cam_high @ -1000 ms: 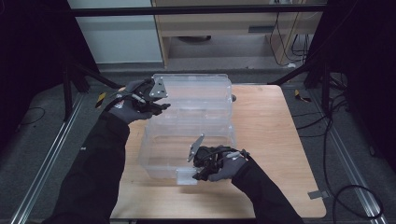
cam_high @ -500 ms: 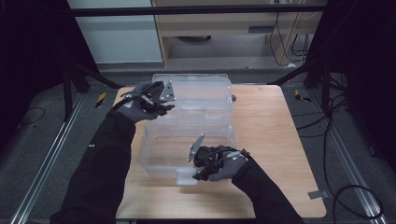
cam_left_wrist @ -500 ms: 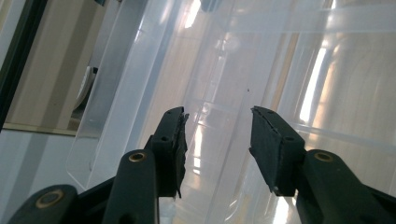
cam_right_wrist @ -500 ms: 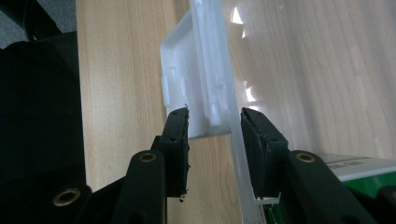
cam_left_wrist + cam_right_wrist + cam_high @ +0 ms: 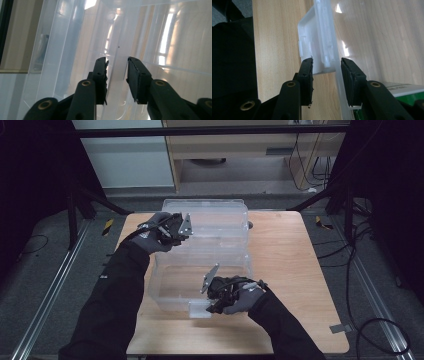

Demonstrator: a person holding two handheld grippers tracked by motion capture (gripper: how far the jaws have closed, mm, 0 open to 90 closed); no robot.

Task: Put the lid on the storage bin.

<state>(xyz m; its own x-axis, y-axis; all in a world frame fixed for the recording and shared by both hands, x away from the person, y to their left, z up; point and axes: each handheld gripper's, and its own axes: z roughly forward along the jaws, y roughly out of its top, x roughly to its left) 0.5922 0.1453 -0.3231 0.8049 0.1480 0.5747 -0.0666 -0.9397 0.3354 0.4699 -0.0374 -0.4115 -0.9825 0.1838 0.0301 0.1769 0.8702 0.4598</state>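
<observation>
My left gripper (image 5: 184, 231) is at the far left corner of the clear plastic box (image 5: 210, 255), and its jaws have just been closing: in the left gripper view a ridge of the box wall (image 5: 117, 72) stands between the two black pads (image 5: 101, 77), with a sliver of light on either side, so I read the jaws as narrowed around the wall but not yet pressing on it. A second ago that hand sat a little further out to the left and higher, with the jaws wider; now it is down onto the rim. My right gripper (image 5: 214, 296) is at the near edge, by the white latch (image 5: 200, 309), where it was in the earlier pictures. In the right gripper view the box's thin front wall (image 5: 337, 67) runs up between the jaws, the latch (image 5: 317, 47) just beyond the left pad; the jaws are half-narrowed and I can't quite tell whether the pads bite or merely straddle it. The box itself sits open in the middle of the wooden table (image 5: 300, 270), lid (image 5: 210, 212) leaning back toward the far side. My judgement: with both ends now bracketed, I'm set to take a two-handed hold on the box, and the left side needs one more squeeze first.
</observation>
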